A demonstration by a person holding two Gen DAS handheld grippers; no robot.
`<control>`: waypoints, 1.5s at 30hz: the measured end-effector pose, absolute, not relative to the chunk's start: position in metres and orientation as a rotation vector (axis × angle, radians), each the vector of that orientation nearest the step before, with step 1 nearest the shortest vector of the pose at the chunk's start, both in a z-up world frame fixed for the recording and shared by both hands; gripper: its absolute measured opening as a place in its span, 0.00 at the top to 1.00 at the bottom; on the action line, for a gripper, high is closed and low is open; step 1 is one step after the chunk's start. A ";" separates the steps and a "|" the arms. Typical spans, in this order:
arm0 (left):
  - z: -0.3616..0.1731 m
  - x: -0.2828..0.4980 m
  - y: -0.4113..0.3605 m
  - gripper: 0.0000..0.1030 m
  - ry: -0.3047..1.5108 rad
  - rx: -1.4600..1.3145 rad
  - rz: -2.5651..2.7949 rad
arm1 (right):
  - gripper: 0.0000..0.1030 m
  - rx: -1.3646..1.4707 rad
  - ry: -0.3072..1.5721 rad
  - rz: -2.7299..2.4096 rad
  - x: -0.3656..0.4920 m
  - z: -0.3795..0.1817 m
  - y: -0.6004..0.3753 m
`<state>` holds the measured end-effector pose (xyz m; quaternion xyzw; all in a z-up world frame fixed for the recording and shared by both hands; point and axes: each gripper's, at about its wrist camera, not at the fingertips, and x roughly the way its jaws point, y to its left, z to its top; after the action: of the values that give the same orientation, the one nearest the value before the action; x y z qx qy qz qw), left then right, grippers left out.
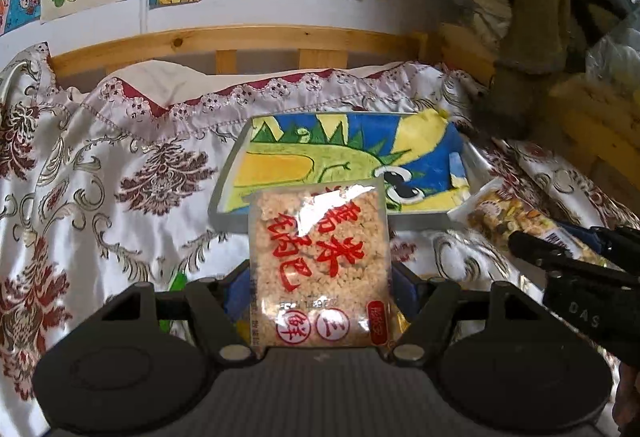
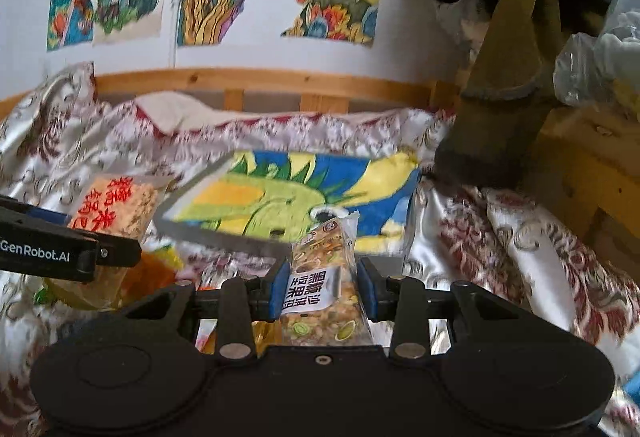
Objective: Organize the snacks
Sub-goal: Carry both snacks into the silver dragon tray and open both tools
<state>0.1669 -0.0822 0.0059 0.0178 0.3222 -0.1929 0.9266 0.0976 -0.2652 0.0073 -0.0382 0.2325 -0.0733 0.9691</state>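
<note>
Two views. Left wrist: left gripper [image 1: 320, 289], blue-padded jaws clamped on a flat square rice-cracker packet [image 1: 318, 265] of glossy clear film with red characters, held above the satin damask cloth [image 1: 100, 173]; far behind, a rectangular box [image 1: 340, 165] with a painted dragon lid. Right wrist: right gripper [image 2: 322, 287] jaws grip a narrow nut-bar packet [image 2: 326, 297], grainy and seed-studded, near the box's [image 2: 300, 193] front edge

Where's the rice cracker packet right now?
The rice cracker packet is clamped in the left gripper, centre of the left wrist view, in front of the dinosaur-print box.
</note>
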 end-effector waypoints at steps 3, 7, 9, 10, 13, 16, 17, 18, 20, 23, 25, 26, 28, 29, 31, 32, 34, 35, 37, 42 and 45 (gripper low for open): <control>0.008 0.191 -0.092 0.28 0.645 0.034 -0.381 | 0.62 -0.073 0.418 -0.150 0.120 0.007 -0.275; 0.007 0.231 -0.109 0.28 0.628 0.035 -0.365 | 0.62 -0.037 0.359 -0.166 0.157 0.004 -0.291; 0.005 0.252 -0.118 0.28 0.630 0.019 -0.362 | 0.62 -0.001 0.344 -0.168 0.177 0.001 -0.299; 0.004 0.265 -0.123 0.28 0.634 0.007 -0.365 | 0.62 0.011 0.340 -0.168 0.187 -0.001 -0.303; -0.005 0.301 -0.137 0.28 0.668 -0.047 -0.377 | 0.62 0.036 0.339 -0.168 0.216 -0.007 -0.312; -0.017 0.332 -0.152 0.28 0.697 -0.064 -0.374 | 0.62 0.028 0.346 -0.170 0.241 -0.015 -0.321; -0.020 0.340 -0.157 0.28 0.708 -0.063 -0.374 | 0.62 0.027 0.357 -0.168 0.249 -0.018 -0.325; -0.024 0.348 -0.161 0.28 0.718 -0.062 -0.372 | 0.62 0.029 0.367 -0.165 0.254 -0.022 -0.328; -0.034 0.362 -0.171 0.28 0.749 -0.058 -0.370 | 0.62 0.034 0.389 -0.166 0.261 -0.030 -0.333; -0.047 0.375 -0.183 0.28 0.790 -0.032 -0.361 | 0.62 0.043 0.426 -0.173 0.270 -0.041 -0.340; -0.056 0.380 -0.189 0.28 0.803 -0.009 -0.349 | 0.62 0.055 0.444 -0.177 0.273 -0.046 -0.344; -0.059 0.382 -0.190 0.28 0.814 -0.001 -0.344 | 0.62 0.060 0.451 -0.179 0.274 -0.049 -0.346; -0.064 0.385 -0.195 0.28 0.836 0.016 -0.337 | 0.62 0.073 0.464 -0.184 0.275 -0.053 -0.350; -0.068 0.386 -0.197 0.28 0.843 0.028 -0.335 | 0.62 0.081 0.473 -0.186 0.277 -0.055 -0.351; -0.070 0.386 -0.201 0.28 0.849 0.042 -0.333 | 0.62 0.092 0.493 -0.189 0.279 -0.058 -0.354; -0.072 0.386 -0.202 0.27 0.856 0.047 -0.330 | 0.62 0.095 0.497 -0.191 0.279 -0.060 -0.355; -0.075 0.387 -0.203 0.27 0.878 0.041 -0.325 | 0.62 0.092 0.501 -0.197 0.279 -0.062 -0.356; -0.076 0.388 -0.203 0.25 0.887 0.036 -0.316 | 0.62 0.090 0.507 -0.201 0.279 -0.062 -0.356; -0.077 0.389 -0.201 0.20 0.897 0.030 -0.297 | 0.58 0.095 0.505 -0.210 0.279 -0.062 -0.358; -0.068 0.380 -0.193 0.11 0.900 0.029 -0.268 | 0.43 0.081 0.489 -0.223 0.271 -0.054 -0.355; -0.052 0.364 -0.180 0.04 0.859 0.001 -0.248 | 0.27 0.072 0.458 -0.225 0.256 -0.042 -0.348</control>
<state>0.3641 -0.1797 -0.0524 0.0006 0.4154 -0.1200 0.9017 0.2560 -0.3481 -0.0424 0.0357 0.2263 -0.1114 0.9670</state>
